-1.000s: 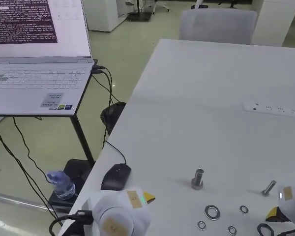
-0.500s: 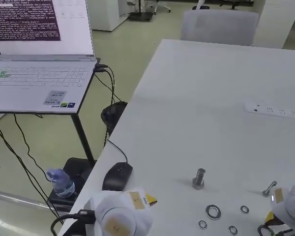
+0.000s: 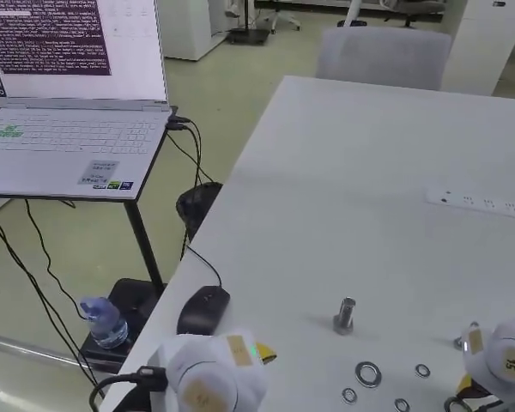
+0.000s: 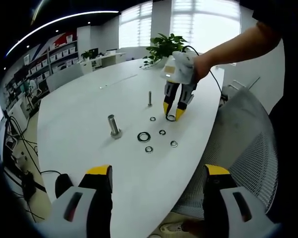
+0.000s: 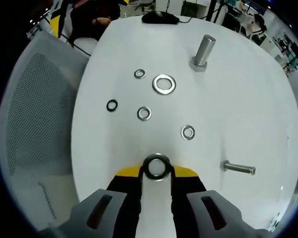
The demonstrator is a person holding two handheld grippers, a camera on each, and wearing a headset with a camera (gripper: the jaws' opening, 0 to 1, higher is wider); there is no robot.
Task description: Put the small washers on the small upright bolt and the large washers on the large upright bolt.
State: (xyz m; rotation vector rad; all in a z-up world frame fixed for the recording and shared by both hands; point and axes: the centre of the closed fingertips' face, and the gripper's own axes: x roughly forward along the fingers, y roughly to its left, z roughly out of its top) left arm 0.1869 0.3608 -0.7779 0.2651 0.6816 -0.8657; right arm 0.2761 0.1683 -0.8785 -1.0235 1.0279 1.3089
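Note:
The large upright bolt (image 3: 346, 314) and the thin small upright bolt (image 4: 149, 98) stand on the white table (image 3: 369, 172). Beside them lie a large washer (image 3: 368, 373) and several small washers (image 5: 144, 113), plus a black ring (image 5: 111, 105). My right gripper (image 5: 157, 172) is shut on another large washer (image 5: 156, 157) at the table surface, near the small bolt (image 5: 238, 168). From the left gripper view, the right gripper (image 4: 172, 113) points down with that washer at its tips. My left gripper (image 4: 158, 171) is open and holds nothing, back at the table's near edge.
A black mouse (image 3: 203, 309) lies at the table's left edge. A power strip (image 3: 479, 203) sits at the far right. An open laptop (image 3: 69, 137) stands on a side stand to the left, with a water bottle (image 3: 103, 319) and cables below. A grey chair (image 3: 382, 56) is at the far end.
The head camera has drifted a little. My right gripper has edged left over the large washer at the bottom right. The left gripper has hardly moved.

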